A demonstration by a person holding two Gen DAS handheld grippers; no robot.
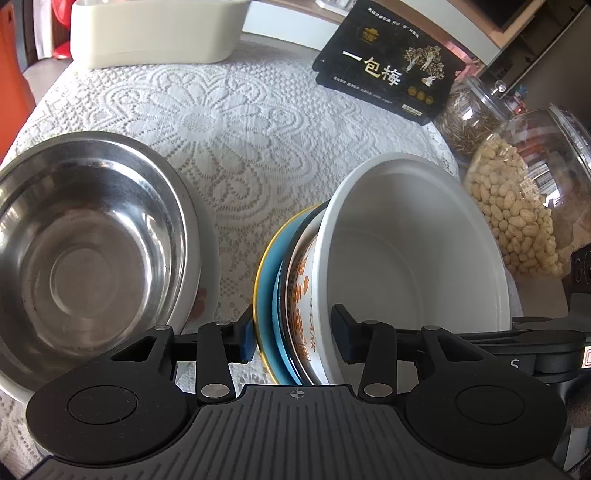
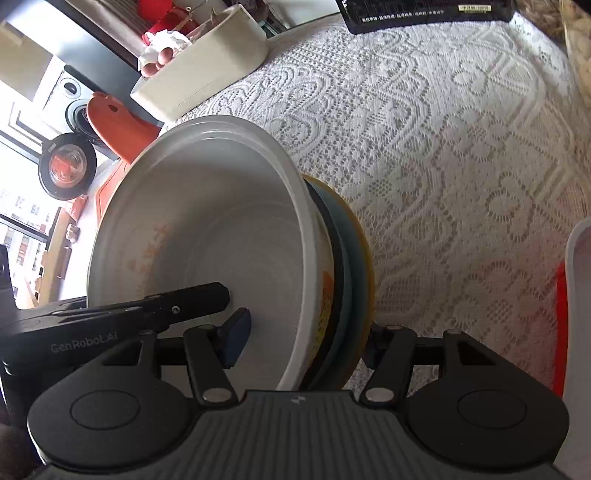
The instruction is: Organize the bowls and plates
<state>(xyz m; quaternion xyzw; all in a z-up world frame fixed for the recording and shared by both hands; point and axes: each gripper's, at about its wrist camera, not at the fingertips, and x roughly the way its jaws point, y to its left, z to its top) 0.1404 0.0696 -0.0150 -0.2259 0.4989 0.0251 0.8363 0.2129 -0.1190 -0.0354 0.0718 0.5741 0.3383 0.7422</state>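
A tilted stack of dishes hangs over the lace tablecloth (image 1: 229,122): a white bowl (image 1: 413,258) with orange print nested in a blue plate (image 1: 266,295) with a yellow rim. My left gripper (image 1: 293,336) is shut on the stack's near edge, one pad outside the plate and the other inside the bowl. From the other side, in the right wrist view, my right gripper (image 2: 304,343) straddles the same bowl (image 2: 207,236) and plate (image 2: 354,266). Its left pad (image 2: 236,339) stands inside the bowl, apart from the wall. Its right finger is mostly hidden behind the plate.
A steel bowl (image 1: 92,236) sits on the cloth to the left of the stack. Behind are a cream tub (image 1: 155,33) and a black printed box (image 1: 388,70). Glass jars of peanuts (image 1: 517,206) and seeds (image 1: 469,114) stand at the right. An orange chair (image 2: 118,129) is beyond the table.
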